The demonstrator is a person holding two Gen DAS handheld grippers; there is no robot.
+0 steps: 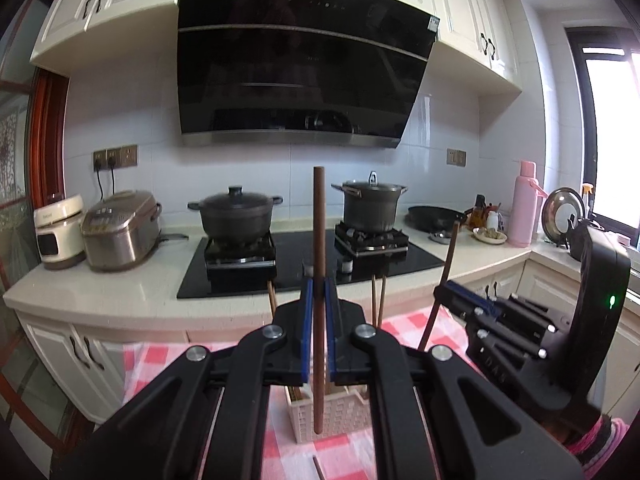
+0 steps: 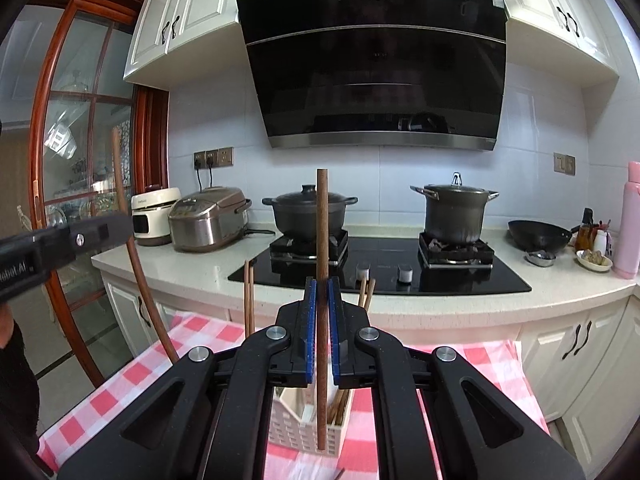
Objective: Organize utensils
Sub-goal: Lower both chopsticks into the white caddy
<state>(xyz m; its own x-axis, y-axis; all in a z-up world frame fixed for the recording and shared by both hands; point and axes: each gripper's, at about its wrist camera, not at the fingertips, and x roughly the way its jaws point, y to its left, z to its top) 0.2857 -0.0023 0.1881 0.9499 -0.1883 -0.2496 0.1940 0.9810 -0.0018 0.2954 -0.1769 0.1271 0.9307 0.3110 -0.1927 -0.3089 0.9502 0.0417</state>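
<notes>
mid-transfer: left gripper (image 1: 319, 300) and right gripper (image 2: 322, 300) each have fingers clamped on an upright chopstick (image 1: 319, 240) above the white basket (image 1: 332, 416) (others already inside), next lower tips in and release.

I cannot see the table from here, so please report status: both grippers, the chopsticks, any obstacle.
Left gripper shut on brown wooden chopstick, held upright. Right gripper shut on second wooden chopstick. White slotted plastic basket below, on the checked cloth. Nothing in between.

I had the left gripper (image 1: 319, 292) clamped tight, pointing nearly level, slightly down. The right gripper (image 2: 322, 292) sat beside it (same pose, jaws pinched too), each gripping a thin upright stick (image 1: 319, 240).
</notes>
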